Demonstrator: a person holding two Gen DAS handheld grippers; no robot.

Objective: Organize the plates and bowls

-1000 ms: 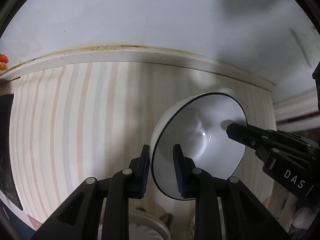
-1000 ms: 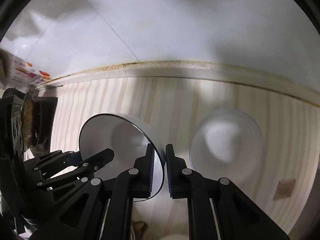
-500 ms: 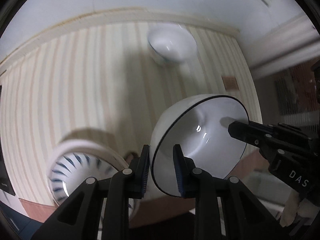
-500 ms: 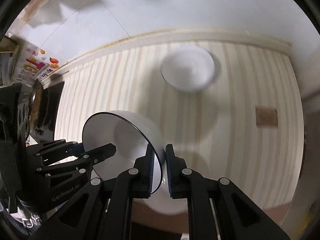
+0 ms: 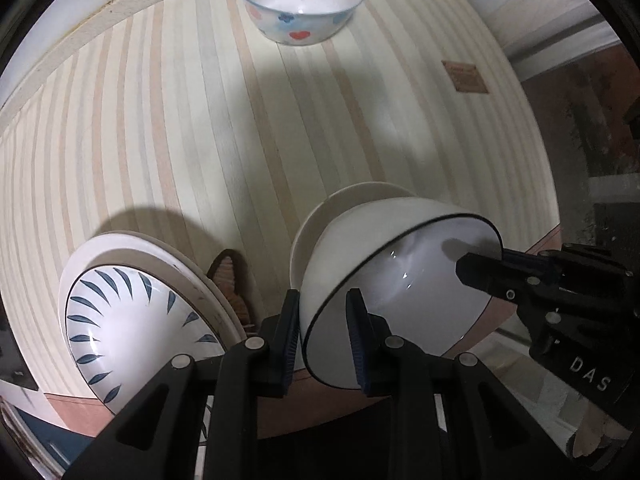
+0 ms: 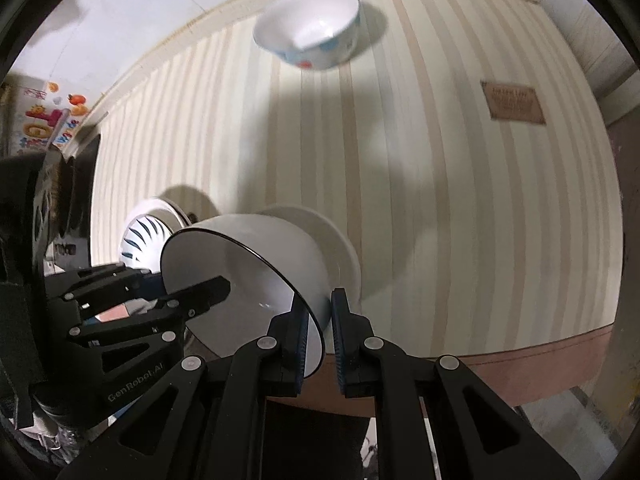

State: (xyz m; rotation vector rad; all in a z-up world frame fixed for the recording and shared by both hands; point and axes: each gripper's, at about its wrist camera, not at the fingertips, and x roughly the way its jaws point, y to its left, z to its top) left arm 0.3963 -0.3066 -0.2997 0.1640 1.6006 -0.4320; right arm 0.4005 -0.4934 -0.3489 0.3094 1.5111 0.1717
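Note:
Both grippers hold one white bowl with a thin black rim (image 5: 400,280), tilted, above the near edge of the striped table. My left gripper (image 5: 323,332) is shut on its rim on one side. My right gripper (image 6: 320,334) is shut on the opposite rim, and shows at the right of the left wrist view (image 5: 500,264). The bowl (image 6: 256,264) hangs just over a plain white plate (image 5: 320,216) lying on the table. A plate with blue leaf marks (image 5: 136,316) lies to the plain plate's left. A bowl with red and blue hearts (image 5: 300,0) stands at the far edge.
The striped table (image 5: 180,128) meets a white wall at the back. A small brown tag (image 6: 514,102) lies on the right side of the table. A brown-striped object (image 5: 230,276) sits between the two plates. Floor shows beyond the table's right edge.
Both grippers have pulled the black-rimmed bowl back toward the near edge and above the table. The two plates and the heart bowl have come into view.

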